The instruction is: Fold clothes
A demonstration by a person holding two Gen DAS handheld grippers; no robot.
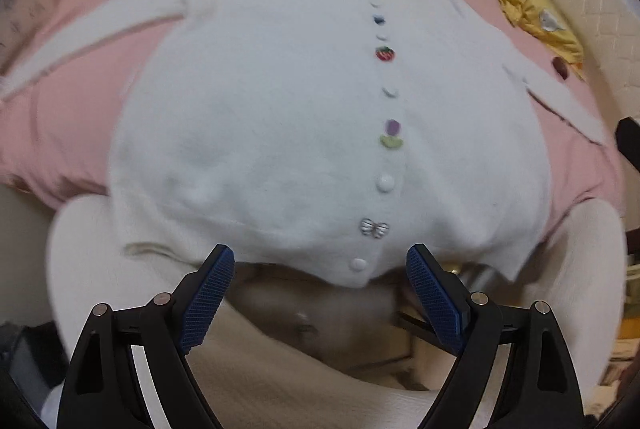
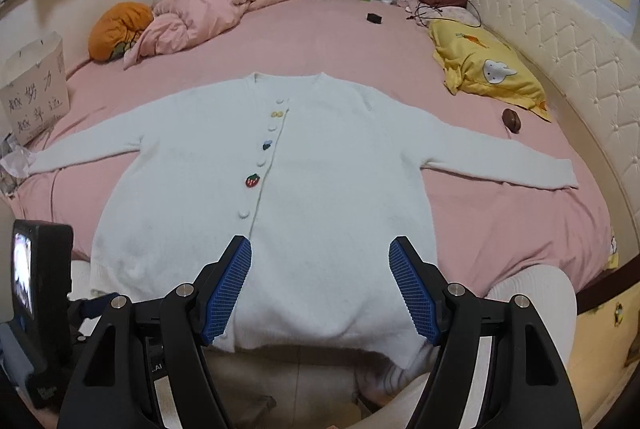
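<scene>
A white fluffy cardigan (image 2: 320, 169) lies flat and face up on the pink bed (image 2: 320, 37), both sleeves spread out to the sides. A row of white and coloured buttons runs down its front, with a strawberry button (image 1: 385, 53) midway. The cardigan (image 1: 280, 109) fills the blurred left wrist view, its hem hanging over the near bed edge. My left gripper (image 1: 320, 261) hovers open above the hem near the lowest buttons, nothing between its blue pads. My right gripper (image 2: 320, 253) is open too, above the lower front of the cardigan, holding nothing.
A crumpled pink quilt (image 2: 208, 5) and an orange cushion (image 2: 116, 29) lie at the far left. A yellow pillow (image 2: 488, 65) and a small brown object (image 2: 511, 120) sit at the right by the padded headboard (image 2: 580, 49). A paper bag (image 2: 34, 85) stands at the left. A small black object (image 2: 374, 17) lies far back.
</scene>
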